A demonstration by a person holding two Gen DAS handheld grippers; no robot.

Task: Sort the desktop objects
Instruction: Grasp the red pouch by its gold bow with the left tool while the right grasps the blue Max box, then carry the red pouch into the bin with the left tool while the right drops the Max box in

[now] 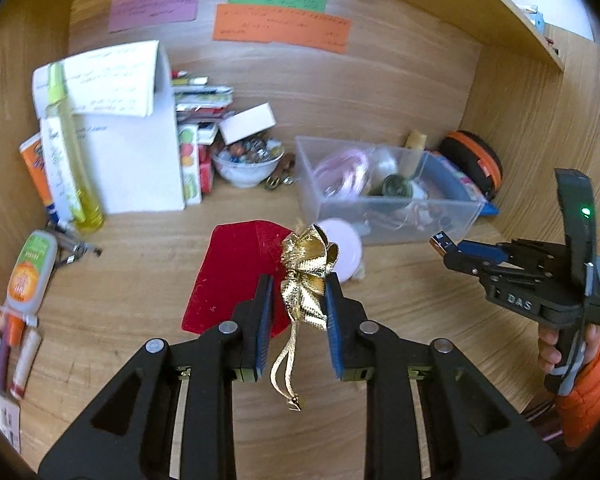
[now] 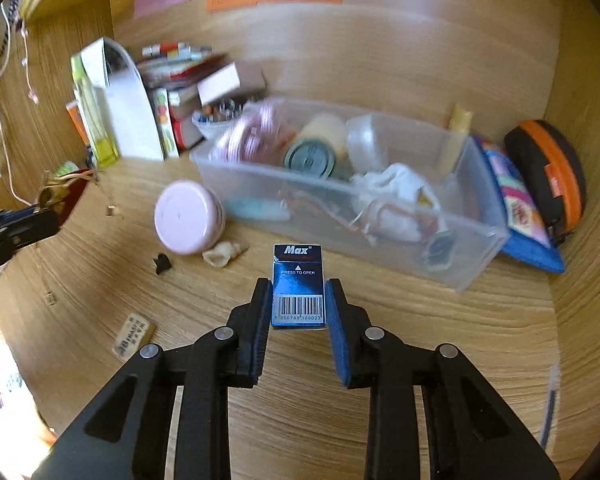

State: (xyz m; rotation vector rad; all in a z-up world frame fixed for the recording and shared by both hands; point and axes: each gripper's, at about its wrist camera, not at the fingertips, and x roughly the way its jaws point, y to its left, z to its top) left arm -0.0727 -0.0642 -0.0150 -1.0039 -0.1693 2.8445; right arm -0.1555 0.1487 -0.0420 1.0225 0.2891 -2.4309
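My left gripper (image 1: 298,290) is shut on a gold ribbon bow (image 1: 306,270) with a dangling gold cord, held above a red card (image 1: 236,276) on the wooden desk. My right gripper (image 2: 298,296) is shut on a small blue "Max" staple box (image 2: 298,286), held above the desk in front of a clear plastic bin (image 2: 380,208). The right gripper also shows in the left wrist view (image 1: 446,246), to the right of the bin (image 1: 384,192). The left gripper shows at the left edge of the right wrist view (image 2: 44,204).
A pink round lid (image 2: 188,216), a shell-like scrap (image 2: 224,254), a small black piece (image 2: 162,262) and an eraser (image 2: 134,334) lie on the desk. A bowl of beads (image 1: 246,160), a white box, bottles and books stand at the back left. An orange-black case (image 2: 548,176) sits right.
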